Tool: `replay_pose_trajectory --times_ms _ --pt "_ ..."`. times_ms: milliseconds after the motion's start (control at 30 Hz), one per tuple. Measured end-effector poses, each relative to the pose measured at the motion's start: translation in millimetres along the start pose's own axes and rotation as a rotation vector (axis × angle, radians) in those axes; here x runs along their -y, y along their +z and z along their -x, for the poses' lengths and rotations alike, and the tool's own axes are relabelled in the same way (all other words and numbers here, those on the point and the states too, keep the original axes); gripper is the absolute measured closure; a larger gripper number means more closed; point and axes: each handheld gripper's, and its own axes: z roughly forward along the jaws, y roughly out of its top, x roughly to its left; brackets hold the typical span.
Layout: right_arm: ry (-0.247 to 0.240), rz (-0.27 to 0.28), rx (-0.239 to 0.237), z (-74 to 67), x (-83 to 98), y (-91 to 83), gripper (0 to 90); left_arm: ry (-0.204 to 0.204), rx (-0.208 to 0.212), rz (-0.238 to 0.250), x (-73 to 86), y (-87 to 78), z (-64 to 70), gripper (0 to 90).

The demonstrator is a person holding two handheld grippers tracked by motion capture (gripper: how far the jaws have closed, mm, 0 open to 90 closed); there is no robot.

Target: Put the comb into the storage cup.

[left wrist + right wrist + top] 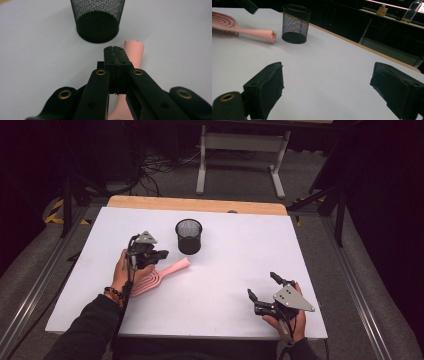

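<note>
A pink hairbrush lies flat on the white table, its handle pointing toward a black mesh cup that stands upright just beyond it. My left gripper hovers over the handle with its jaws pressed together and nothing between them. In the left gripper view the shut jaws sit above the handle, with the cup ahead. My right gripper rests near the table's front right, jaws wide apart and empty. The right gripper view shows its gripper, the brush and the cup far off.
A wooden strip runs along the table's far edge. Beyond it stand a grey desk frame and floor cables. Two bottles stand on a dark shelf behind the table. White surface lies open between the two grippers.
</note>
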Motion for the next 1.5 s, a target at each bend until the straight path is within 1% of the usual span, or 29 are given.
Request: replay_pose_trajectory --times_ms 33,67,100,133,167,200,233,267,333,400,433,533,567,633,700,733,767,833,867,1000,1133,1200,1233,1267,1300,1367,1400,1467,1500 --pt "-0.001 0.0 -0.003 0.3 0.0 -0.2 11.0 -0.003 0.005 -0.028 -2.2 4.3 0.4 89.8" --pt "-0.001 -0.001 -0.005 0.5 0.1 -0.3 11.0 -0.007 0.002 -0.042 -3.5 7.8 0.9 89.8" --pt "-0.002 -0.001 -0.007 0.6 0.2 -0.3 11.1 -0.007 0.002 -0.042 -3.5 7.8 0.9 89.8" --pt "-0.001 -0.004 -0.007 0.5 0.3 0.1 11.0 -0.018 0.001 -0.099 -7.5 19.3 0.8 89.8" --pt "-0.005 -0.005 -0.009 0.2 0.1 0.3 11.1 -0.018 0.001 -0.099 -7.5 19.3 0.8 89.8" --pt "-0.005 -0.005 -0.009 0.2 0.1 0.3 11.1 -0.014 -0.005 -0.12 -8.8 23.2 1.2 89.8" --pt "-0.008 -0.006 -0.012 -0.3 -0.2 0.6 11.1 -0.01 0.004 -0.14 -10.2 28.4 2.1 89.8" --pt "-0.012 -0.007 -0.015 -1.0 -0.6 1.0 11.0 -0.005 -0.001 -0.158 -11.3 31.3 2.9 89.8" --pt "-0.019 -0.008 -0.02 -1.6 -0.8 1.6 11.0 -0.002 0.0 -0.186 -13.1 37.3 4.5 89.8" --pt "-0.021 -0.013 -0.021 -1.9 -0.9 2.1 11.0 0.013 -0.01 -0.22 -15.9 43.3 7.7 89.8" --pt "-0.021 -0.014 -0.021 -2.1 -0.8 2.5 11.1 0.027 -0.009 -0.227 -17.0 45.8 9.1 89.8" --pt "-0.028 -0.014 -0.022 -2.2 -0.9 2.6 11.2 0.046 0.005 -0.263 -18.8 51.2 14.9 89.8" --pt "-0.028 -0.014 -0.022 -2.2 -0.9 2.6 11.2 0.046 0.005 -0.263 -18.8 51.2 14.9 89.8" --pt "-0.028 -0.015 -0.02 -1.9 -0.8 2.4 11.2 0.063 0.022 -0.276 -18.9 55.5 19.6 89.8" --pt "-0.028 -0.013 -0.018 -1.2 -0.8 2.0 11.3 0.087 0.022 -0.291 -18.6 57.9 25.9 89.7" --pt "-0.029 -0.013 -0.018 -1.1 -0.8 1.8 11.4 0.109 0.031 -0.303 -18.1 58.0 31.4 89.7" --pt "-0.029 -0.013 -0.018 -1.1 -0.8 1.8 11.4 0.109 0.031 -0.303 -18.1 58.0 31.4 89.8" --pt "-0.028 -0.012 -0.016 -0.8 -0.6 1.7 11.4 0.131 0.03 -0.313 -17.2 56.8 37.5 89.7" --pt "-0.027 -0.014 -0.017 -0.8 -0.6 1.7 11.4 0.152 0.027 -0.315 -16.9 56.3 39.6 89.8" --pt "-0.03 -0.016 -0.017 -1.3 -0.7 2.2 11.5 0.189 0.036 -0.318 -14.2 52.9 46.7 89.7" --pt "-0.03 -0.019 -0.017 -1.6 -0.6 2.6 11.5 0.215 0.051 -0.313 -10.8 49.1 51.8 89.7" --pt "-0.029 -0.02 -0.017 -1.8 -0.3 3.0 11.5 0.218 0.062 -0.311 -9.0 47.1 54.8 89.7" --pt "-0.03 -0.021 -0.017 -1.8 -0.2 3.2 11.5 0.229 0.066 -0.309 -8.8 46.5 55.5 89.7" --pt "-0.03 -0.022 -0.018 -1.9 -0.1 3.4 11.5 0.228 0.07 -0.31 -8.1 45.8 56.6 89.7" --pt "-0.03 -0.022 -0.019 -2.0 -0.1 3.5 11.5 0.24 0.071 -0.311 -7.8 45.1 57.5 89.7" --pt "-0.029 -0.021 -0.019 -2.0 0.1 3.4 11.5 0.245 0.074 -0.313 -6.7 43.0 59.5 89.7" --pt "-0.028 -0.021 -0.02 -1.7 0.2 3.5 11.5 0.25 0.077 -0.305 -5.9 42.2 60.4 89.7" --pt "-0.023 -0.021 -0.023 -1.2 0.5 3.6 11.4 0.254 0.083 -0.31 -4.5 39.2 62.7 89.7" --pt "-0.023 -0.021 -0.023 -1.3 0.5 3.6 11.5 0.259 0.087 -0.301 -3.6 38.1 63.7 89.8"
